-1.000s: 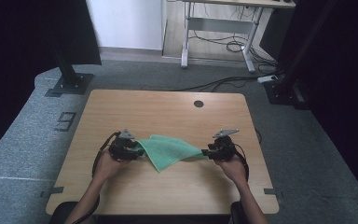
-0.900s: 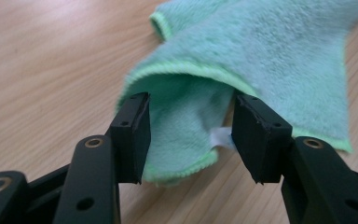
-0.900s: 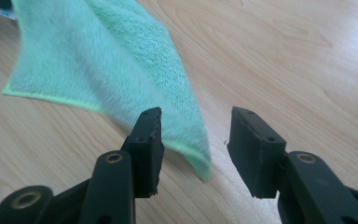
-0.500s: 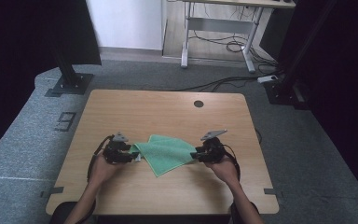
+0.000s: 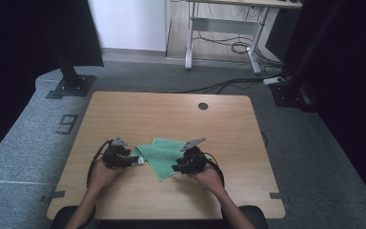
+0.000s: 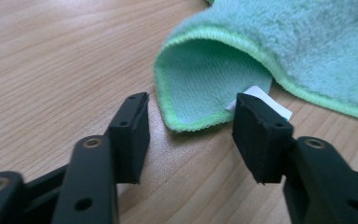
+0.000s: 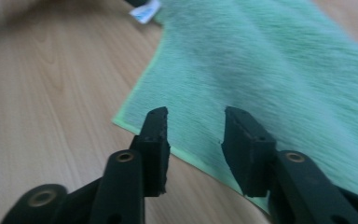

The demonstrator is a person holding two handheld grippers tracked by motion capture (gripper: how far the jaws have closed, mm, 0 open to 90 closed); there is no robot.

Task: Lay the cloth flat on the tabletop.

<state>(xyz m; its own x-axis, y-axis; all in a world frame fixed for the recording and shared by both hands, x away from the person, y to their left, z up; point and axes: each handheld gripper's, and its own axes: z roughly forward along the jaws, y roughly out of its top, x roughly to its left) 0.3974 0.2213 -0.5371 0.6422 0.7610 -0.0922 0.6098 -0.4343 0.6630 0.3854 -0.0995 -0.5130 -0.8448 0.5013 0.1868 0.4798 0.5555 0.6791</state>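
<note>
Fluffy green cloth (image 6: 279, 42) — smooth wooden table (image 6: 51, 56)

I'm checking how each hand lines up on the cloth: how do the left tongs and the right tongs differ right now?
The left tongs point at a curled-over corner of the green cloth, beside its white tag; the right tongs sit over a flat edge. The left tongs stand wider apart; the right tongs, narrower, have just been closing. Both are open, gripping nothing, low over the wooden table.

A mint-green microfibre cloth (image 5: 164, 155) with a paler lime-green stitched edge lies on a light wood-grain bench (image 5: 171, 114). At its nine o'clock corner sits a small white label (image 6: 261, 100). Both tools, left (image 6: 189, 133) and right (image 7: 193, 147), are matte black. The floor (image 5: 314, 152) is speckled grey carpet.
</note>
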